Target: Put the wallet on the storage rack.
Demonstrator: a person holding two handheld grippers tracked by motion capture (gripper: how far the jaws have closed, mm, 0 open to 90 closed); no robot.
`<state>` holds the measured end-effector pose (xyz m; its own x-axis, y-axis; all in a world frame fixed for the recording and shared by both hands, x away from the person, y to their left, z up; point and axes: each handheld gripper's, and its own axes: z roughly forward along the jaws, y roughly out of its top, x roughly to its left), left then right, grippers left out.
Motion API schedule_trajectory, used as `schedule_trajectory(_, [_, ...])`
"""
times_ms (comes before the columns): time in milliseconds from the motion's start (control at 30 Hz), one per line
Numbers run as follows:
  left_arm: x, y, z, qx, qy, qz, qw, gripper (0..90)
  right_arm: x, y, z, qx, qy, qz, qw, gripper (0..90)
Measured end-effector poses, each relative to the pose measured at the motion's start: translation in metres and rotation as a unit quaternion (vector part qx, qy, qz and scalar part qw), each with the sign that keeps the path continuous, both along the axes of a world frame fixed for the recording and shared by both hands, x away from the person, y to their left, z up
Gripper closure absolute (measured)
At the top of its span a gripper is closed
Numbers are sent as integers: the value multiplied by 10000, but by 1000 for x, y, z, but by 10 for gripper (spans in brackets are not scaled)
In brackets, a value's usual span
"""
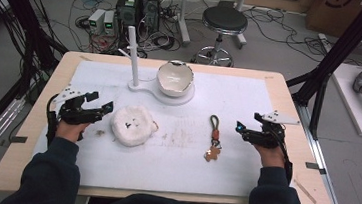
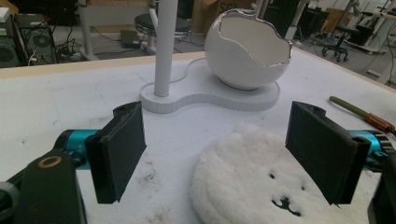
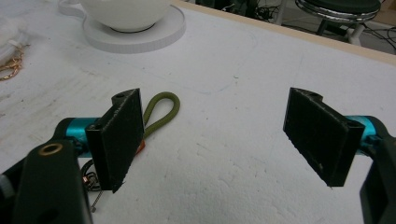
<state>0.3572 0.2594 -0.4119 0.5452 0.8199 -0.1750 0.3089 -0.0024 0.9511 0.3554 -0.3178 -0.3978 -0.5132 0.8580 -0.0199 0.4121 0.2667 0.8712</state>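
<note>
Left gripper [image 1: 102, 107] held with jaws wide apart, just beside fluffy white pad [image 1: 132, 124] on table [image 1: 281, 86]. Right gripper [image 1: 241, 129] likewise spread and empty, near olive-looped keychain [image 1: 213, 138]. Behind pad, white stand [image 1: 136, 80] with upright post and eggshell bowl [image 1: 175, 77]. Nothing between jaws and targets.

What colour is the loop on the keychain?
Olive green. The loop of the keychain shows best in the right gripper view, beside a jaw.
</note>
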Motion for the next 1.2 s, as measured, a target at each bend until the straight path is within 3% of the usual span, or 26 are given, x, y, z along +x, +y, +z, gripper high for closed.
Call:
schedule_trajectory(400, [8,-11,-4,88,169,-83,9998,213,-1,-3,-1,51,21,4,10000,208])
schedule_trajectory(600, [14,-25,-8,374,338,-178,9986,240,-1,-2,-4,58,65,44,10000,208])
schedule_trajectory(667, [17,-31,-13,542,540,-229,9968,240,-1,1,-4,40,77,84,9999,208])
schedule_trajectory(700, [17,-31,-13,542,540,-229,9968,240,-1,1,-4,40,77,84,9999,208])
schedule_trajectory(733, [18,-34,-16,656,674,-308,9951,241,-1,3,-4,19,67,104,9999,208])
schedule_trajectory(800, [18,-36,-18,737,727,-364,9940,261,-1,5,-4,-8,82,154,9998,208])
schedule_trajectory(833, [18,-38,-19,925,793,-395,9918,271,0,6,-5,-28,79,172,9998,208])
schedule_trajectory(933, [18,-39,-21,974,898,-443,9902,291,0,8,-5,-57,103,196,9997,209])
schedule_trajectory(967, [18,-40,-23,1091,1024,-496,9875,307,0,10,-5,-94,111,213,9997,209])
schedule_trajectory(1000, [18,-40,-23,1091,1024,-496,9875,307,0,10,-5,-94,111,213,9997,209])
schedule_trajectory(1067, [20,-42,-26,1230,1181,-520,9840,330,0,14,-6,-102,121,265,9995,209])
schedule_trajectory(1133, [21,-44,-31,1386,1397,-609,9785,353,0,15,-6,-106,131,290,9994,209])
schedule_trajectory(1167, [21,-44,-32,1435,1452,-602,9771,354,-1,16,-6,-100,128,282,9995,209])
schedule_trajectory(1200, [22,-44,-32,1397,1474,-603,9773,364,-2,18,-5,-106,139,310,9994,209])
